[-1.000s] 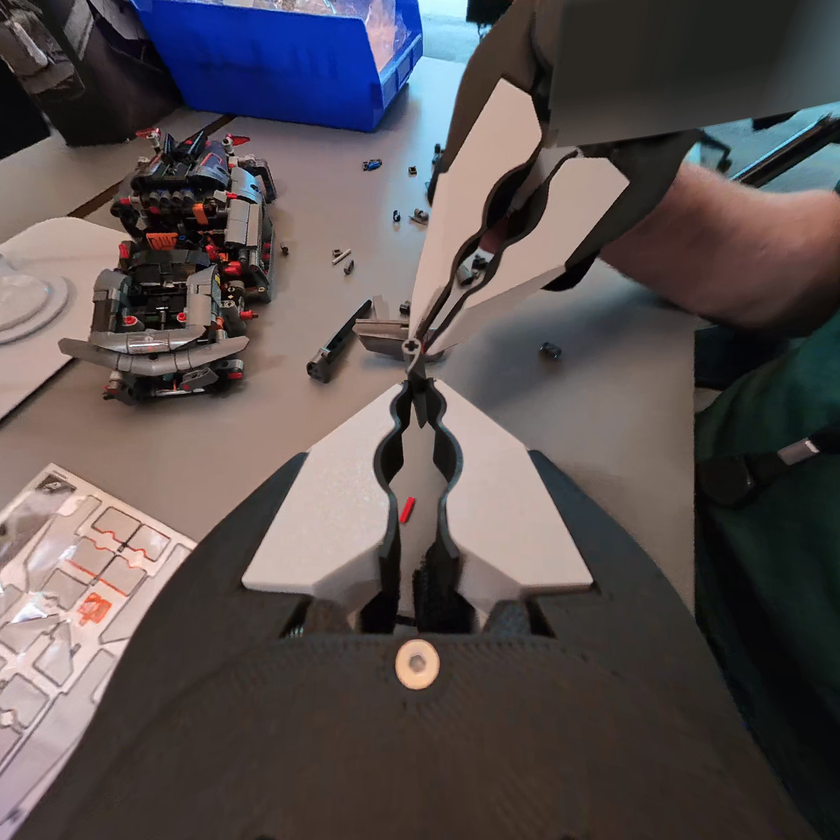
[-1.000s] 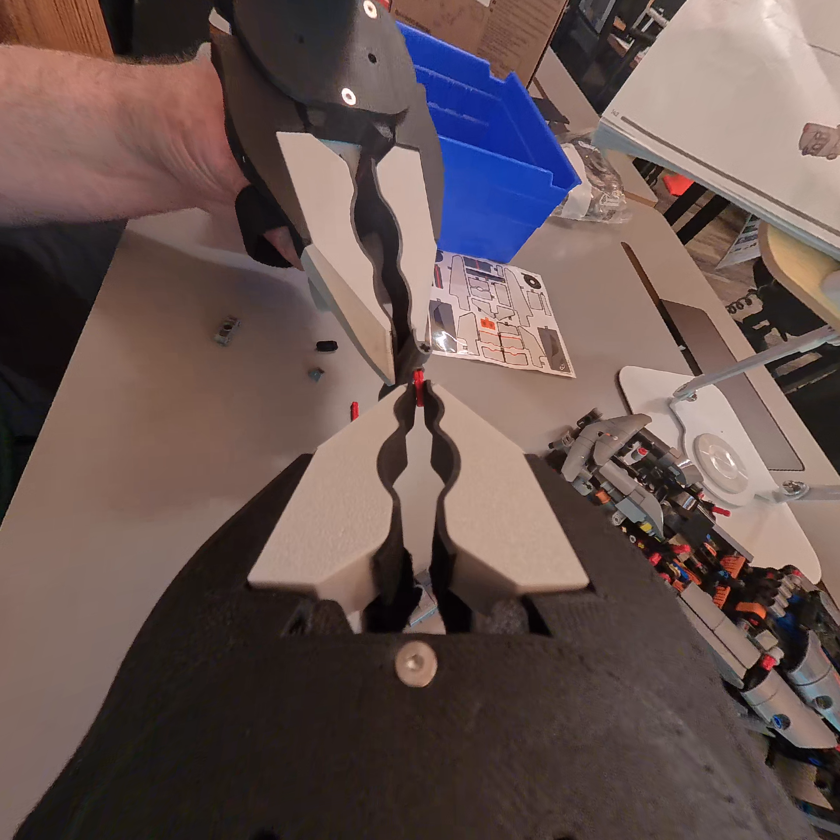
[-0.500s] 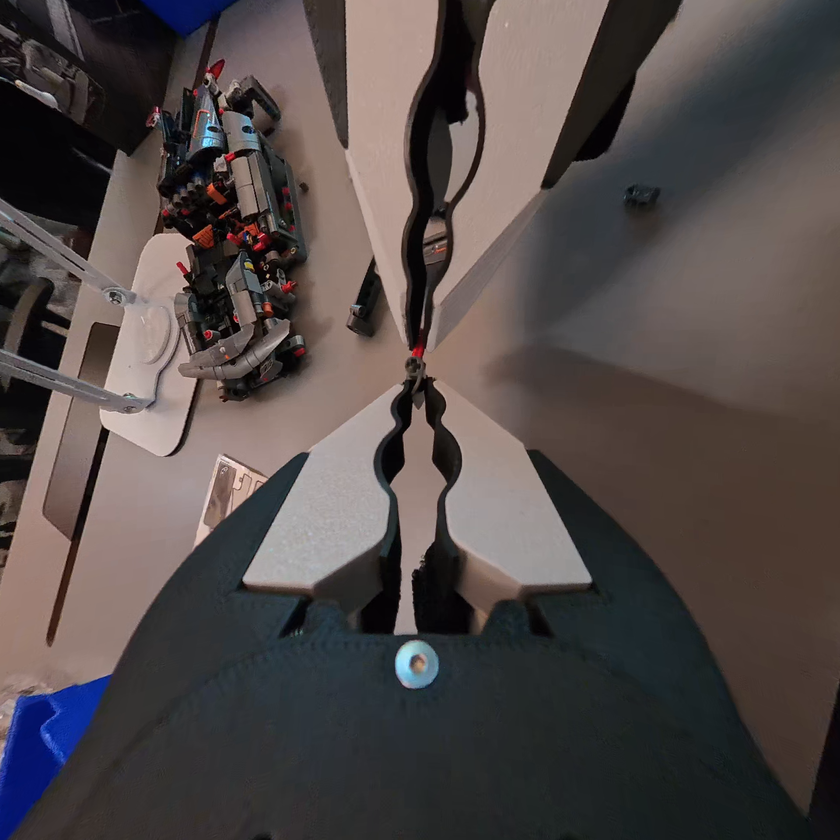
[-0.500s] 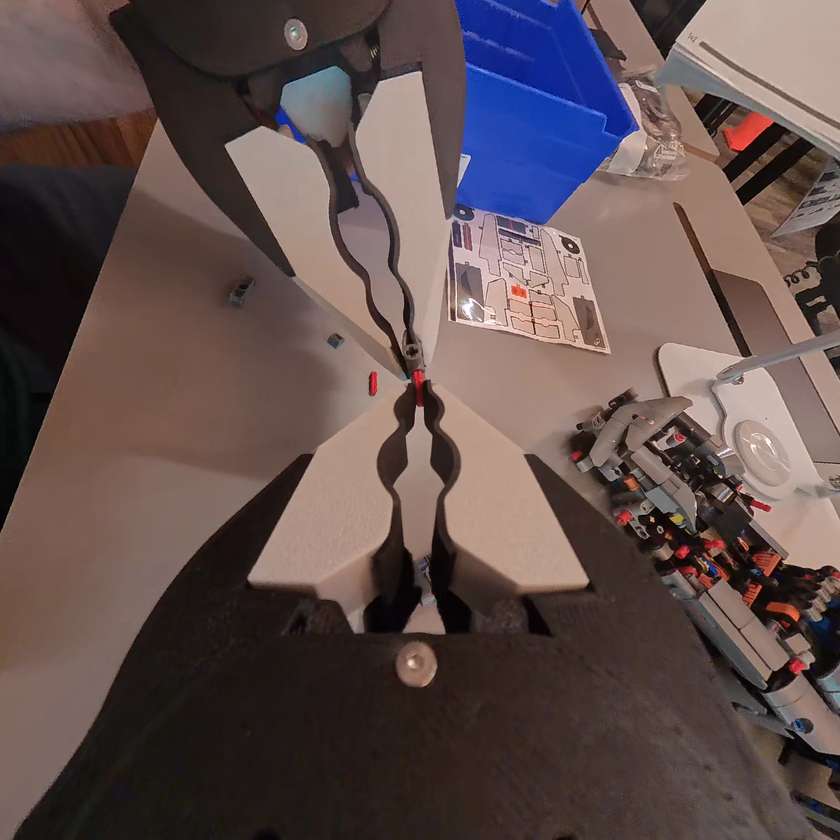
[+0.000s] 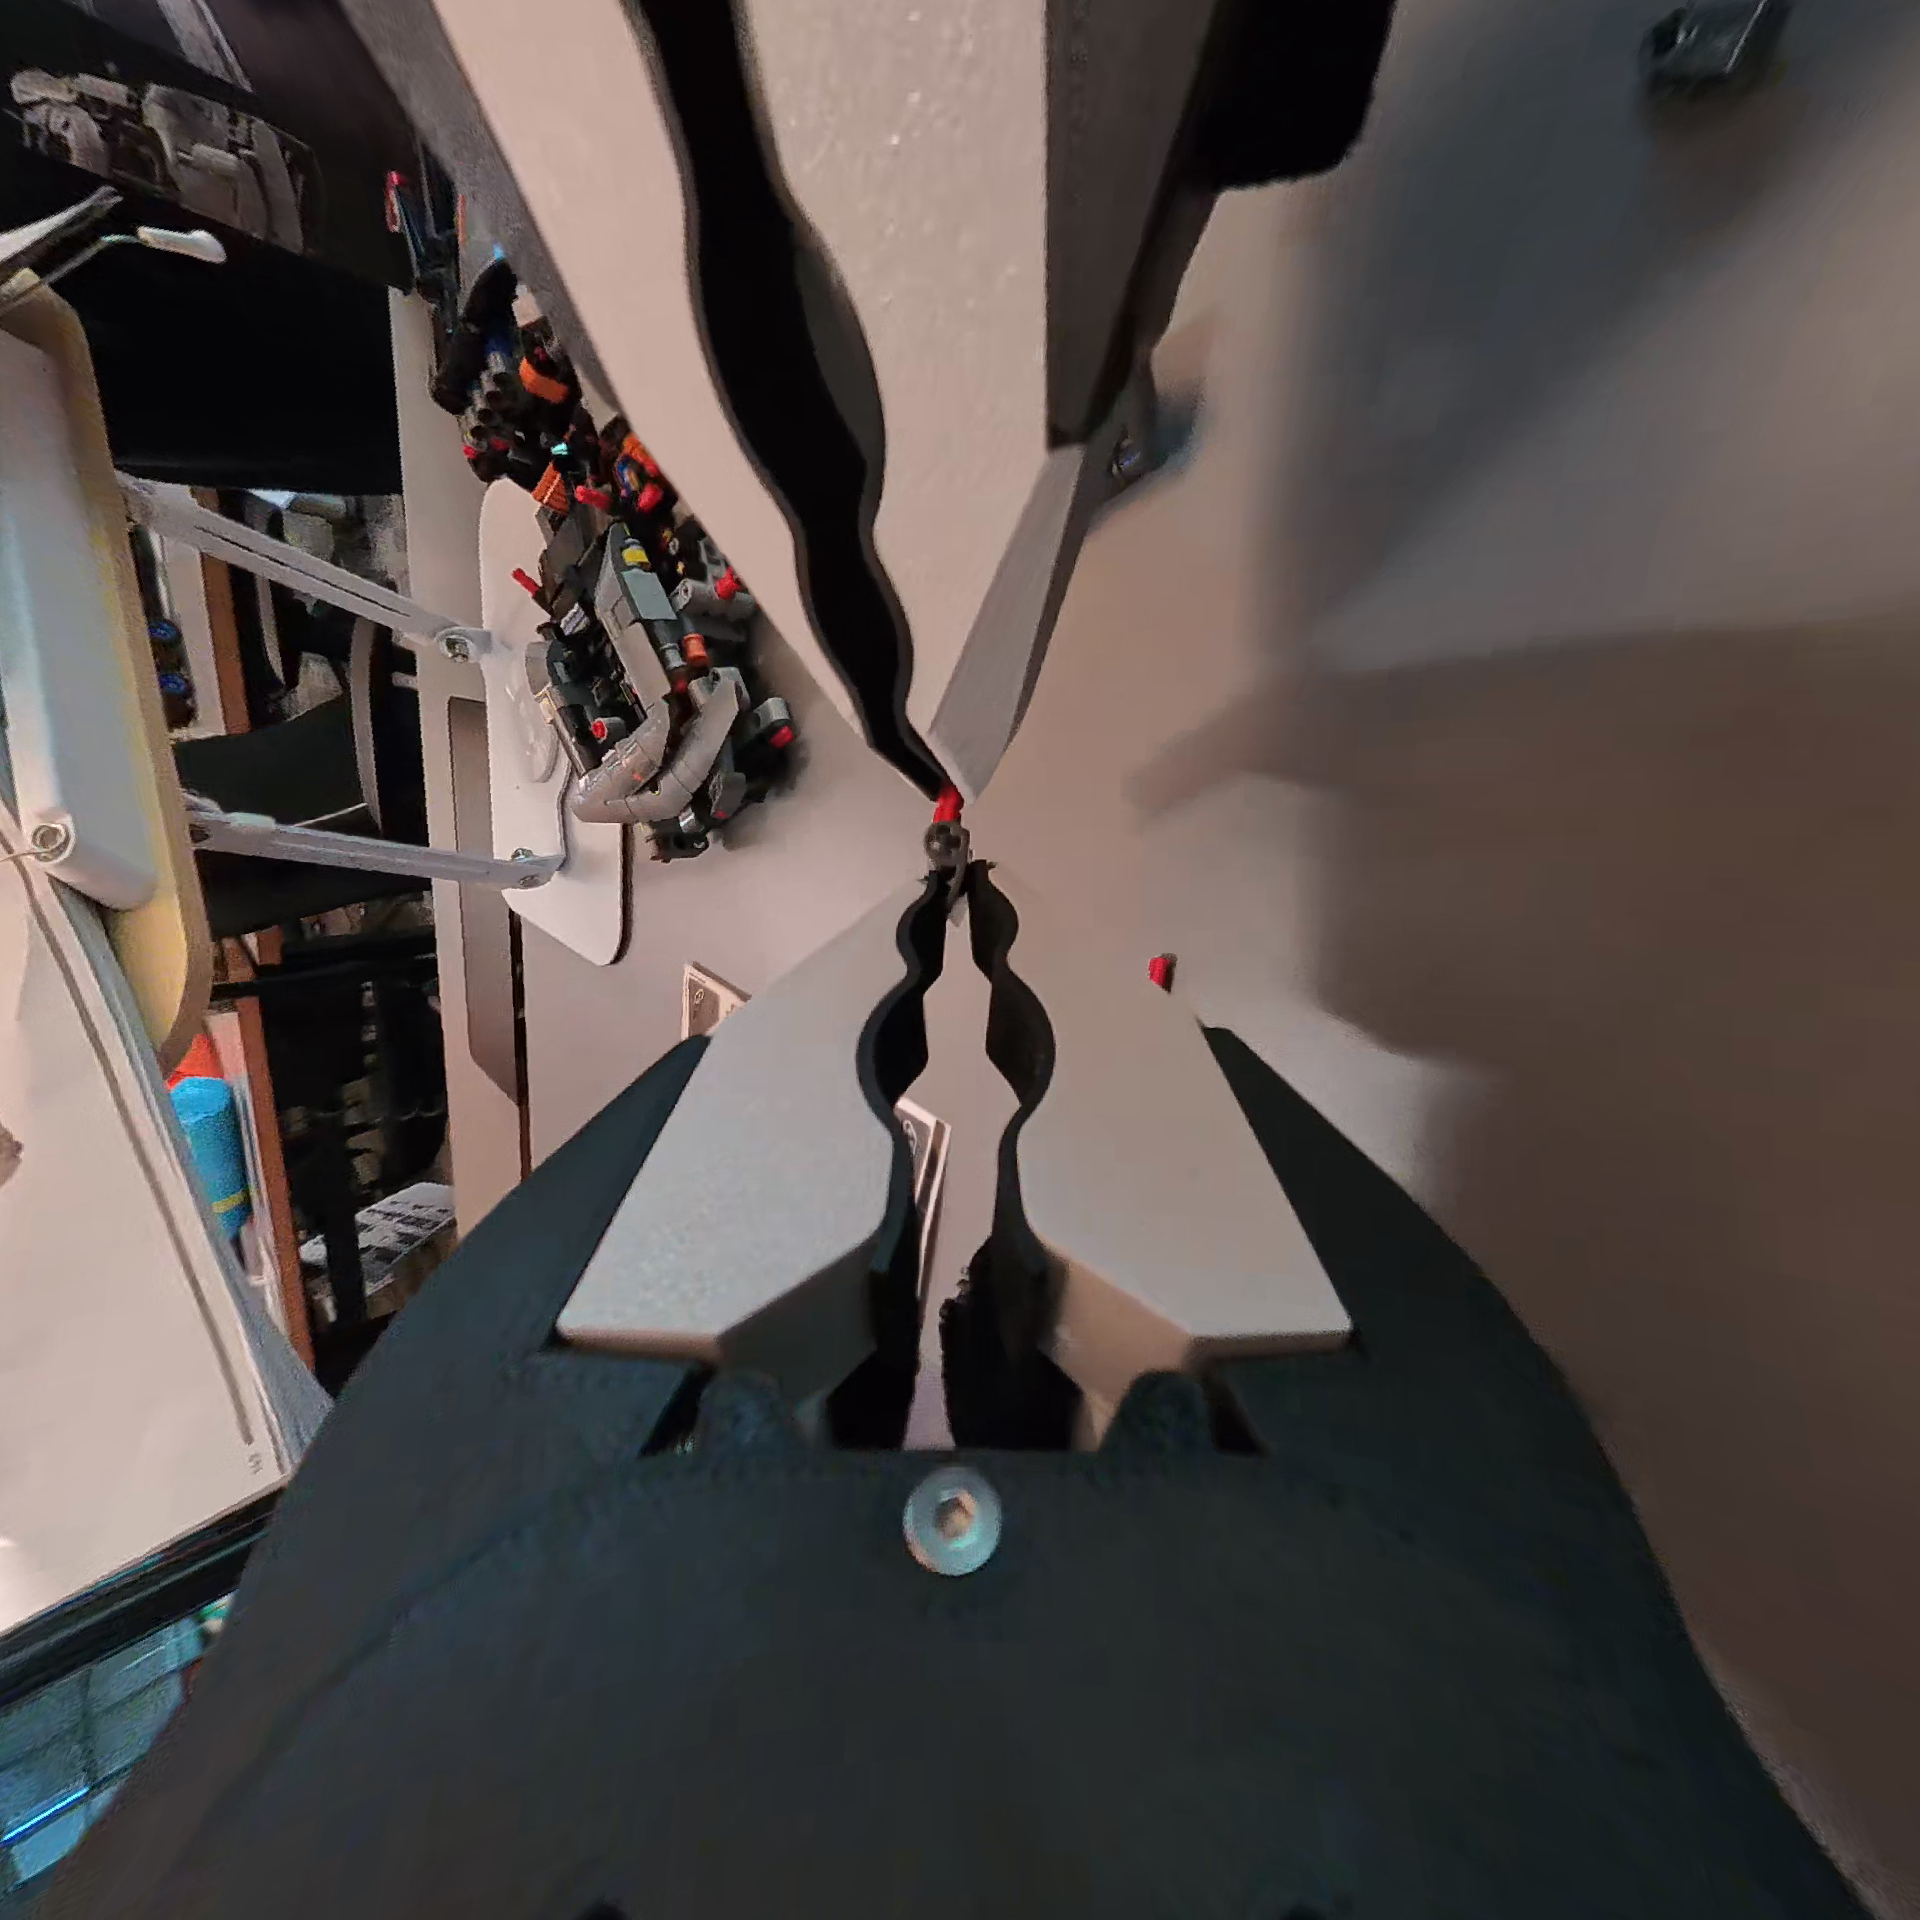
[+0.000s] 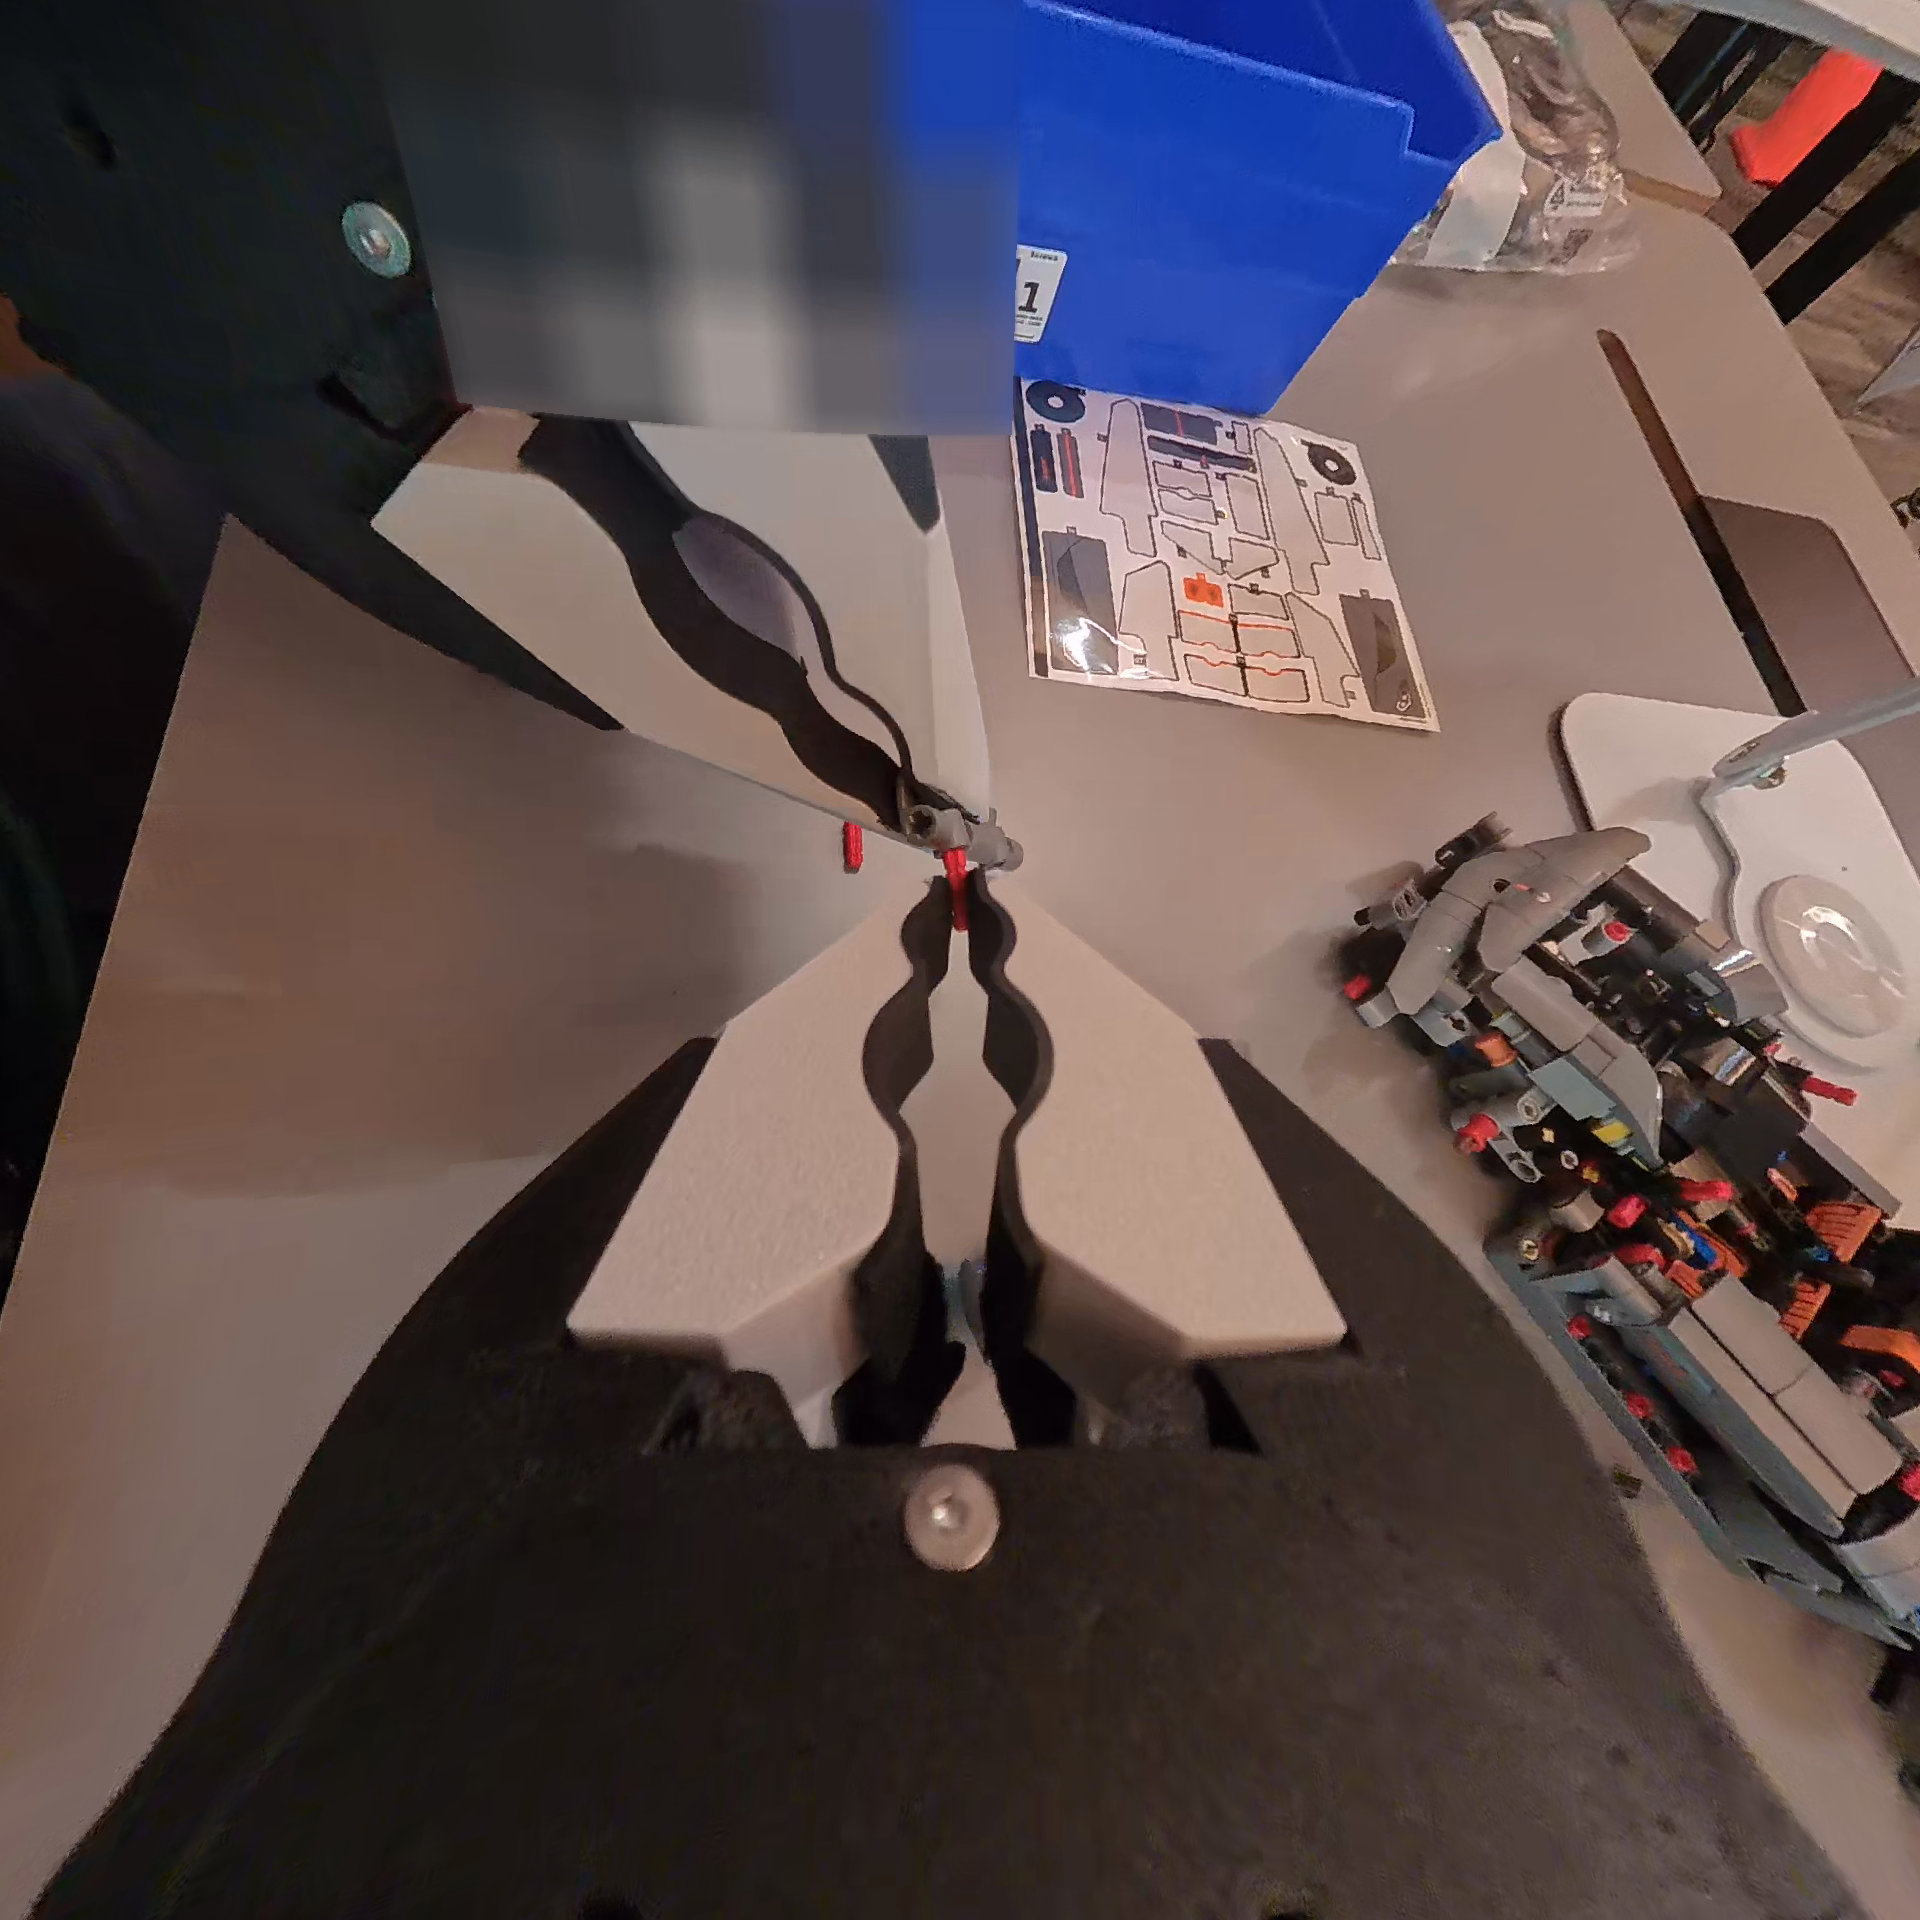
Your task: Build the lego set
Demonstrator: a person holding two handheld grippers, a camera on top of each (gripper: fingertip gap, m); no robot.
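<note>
Grey surface [image 6: 1247, 883] with a blue bin [image 6: 1226, 187] at the frame's top, white label on its front.

Mid-frame, the right tool [image 6: 961, 902] is clamped on a red pin [image 6: 957, 883]; the left tool [image 5: 954, 883] pinches a small grey connector [image 5: 943, 840]. The lego car [image 6: 1621, 1122] sits at right, below a printed sticker sheet [image 6: 1216, 561].

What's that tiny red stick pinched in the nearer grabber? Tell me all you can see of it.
The thin red plastic pin is a short, slim peg. It is clamped upright at the very tips of the right gripper, above the grey table. Its upper end meets the small grey connector piece held by the left gripper.
</note>
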